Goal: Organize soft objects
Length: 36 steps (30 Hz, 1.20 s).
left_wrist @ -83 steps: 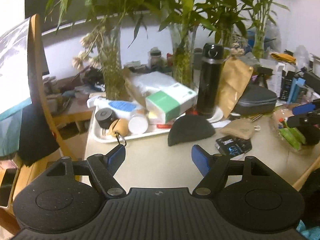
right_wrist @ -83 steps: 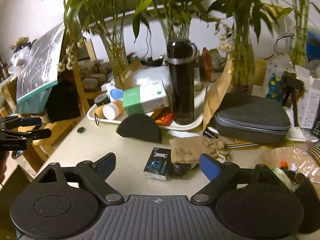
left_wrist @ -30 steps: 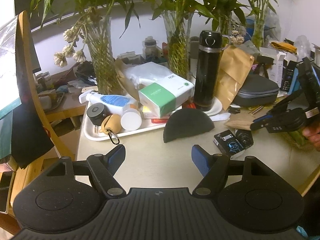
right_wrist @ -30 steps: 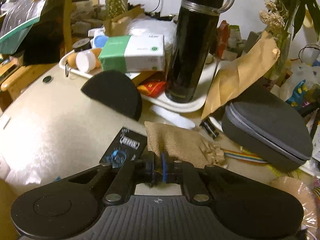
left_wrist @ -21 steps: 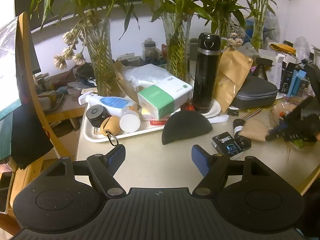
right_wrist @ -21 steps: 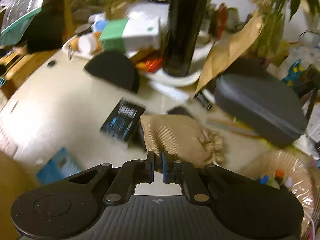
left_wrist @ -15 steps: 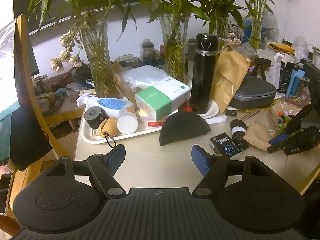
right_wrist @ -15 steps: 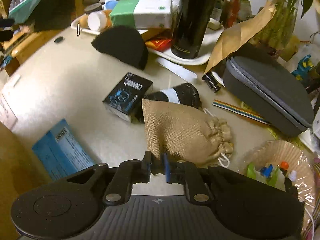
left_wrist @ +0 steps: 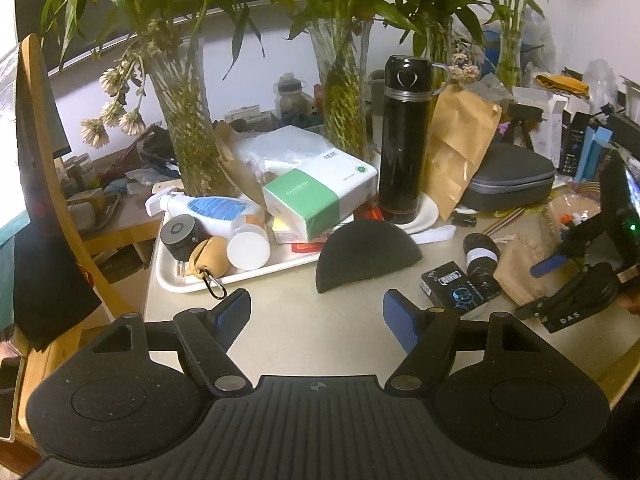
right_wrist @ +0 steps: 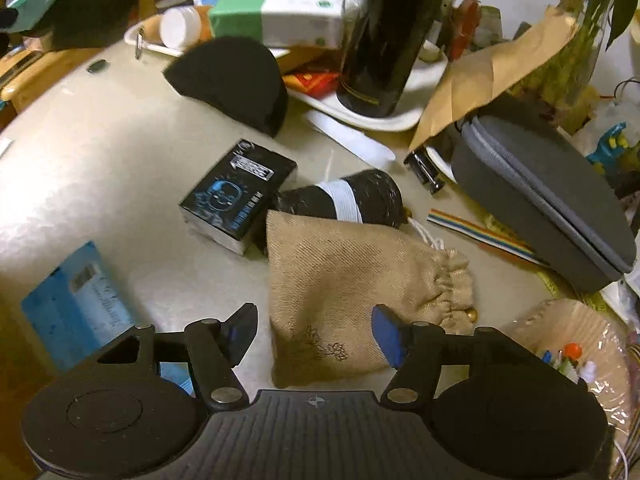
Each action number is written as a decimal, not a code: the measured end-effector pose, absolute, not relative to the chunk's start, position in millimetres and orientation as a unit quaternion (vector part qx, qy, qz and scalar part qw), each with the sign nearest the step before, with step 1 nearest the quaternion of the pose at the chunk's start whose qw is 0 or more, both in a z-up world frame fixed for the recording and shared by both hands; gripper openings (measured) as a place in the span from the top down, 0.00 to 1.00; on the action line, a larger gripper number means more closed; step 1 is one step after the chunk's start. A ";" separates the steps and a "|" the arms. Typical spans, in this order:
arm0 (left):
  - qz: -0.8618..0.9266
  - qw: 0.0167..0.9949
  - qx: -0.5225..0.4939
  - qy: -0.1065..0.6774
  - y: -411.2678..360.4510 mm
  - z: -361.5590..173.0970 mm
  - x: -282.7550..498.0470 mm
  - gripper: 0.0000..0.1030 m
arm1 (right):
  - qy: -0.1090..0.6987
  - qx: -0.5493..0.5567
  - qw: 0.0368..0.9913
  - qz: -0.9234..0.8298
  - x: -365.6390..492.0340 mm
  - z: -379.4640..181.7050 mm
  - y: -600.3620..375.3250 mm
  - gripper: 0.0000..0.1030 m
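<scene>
A tan burlap drawstring pouch [right_wrist: 352, 292] lies flat on the beige table, seen in the left wrist view as the pouch [left_wrist: 520, 268]. My right gripper [right_wrist: 312, 330] hangs just above its near end. Its jaws are opening, one on each side of the pouch, and the pads do not press it. Behind the pouch lie a black roll with a white band [right_wrist: 344, 198] and a black half-round cushion [right_wrist: 236, 80]. My left gripper [left_wrist: 316, 314] stands open over bare table, in front of that cushion [left_wrist: 366, 254], with nothing between its fingers.
A small black box [right_wrist: 236, 192] lies beside the roll. A white tray [left_wrist: 172, 280] holds bottles and a tissue pack. A tall black flask [left_wrist: 404, 140], a grey zip case [right_wrist: 540, 200], a wrapped basket [right_wrist: 568, 344] and glass vases crowd the back and right. A blue packet [right_wrist: 80, 292] lies at the table's near edge.
My right gripper went from shut to open and sank toward the pouch. The pouch has come nearer the table's front, uncovering the black roll. The left gripper has kept still.
</scene>
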<state>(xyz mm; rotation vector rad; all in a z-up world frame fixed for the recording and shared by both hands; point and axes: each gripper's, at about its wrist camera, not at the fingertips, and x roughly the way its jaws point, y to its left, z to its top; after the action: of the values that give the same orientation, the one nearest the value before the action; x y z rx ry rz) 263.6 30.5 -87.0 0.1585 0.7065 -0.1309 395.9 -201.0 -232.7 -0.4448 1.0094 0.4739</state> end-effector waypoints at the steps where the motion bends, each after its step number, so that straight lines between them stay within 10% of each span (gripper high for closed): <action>1: -0.065 0.933 0.079 0.344 30.5 -87.6 264.7 0.29 | 0.476 -0.211 0.824 0.223 396.3 -235.8 -200.6 0.37; 8: -0.081 0.938 0.074 0.328 31.2 -84.3 276.1 0.29 | 0.485 -0.191 0.821 0.233 396.6 -240.5 -203.4 0.93; 36: -0.174 0.897 0.270 0.303 -5.0 -195.2 361.7 0.29 | 0.432 -0.065 0.888 0.144 368.5 -148.5 -252.7 0.96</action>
<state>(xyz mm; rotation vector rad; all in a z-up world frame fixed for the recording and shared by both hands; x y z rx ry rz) 361.7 -5.0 -195.2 0.5590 0.6278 -0.3595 368.5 -252.7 -148.5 -0.1355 0.8979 0.2989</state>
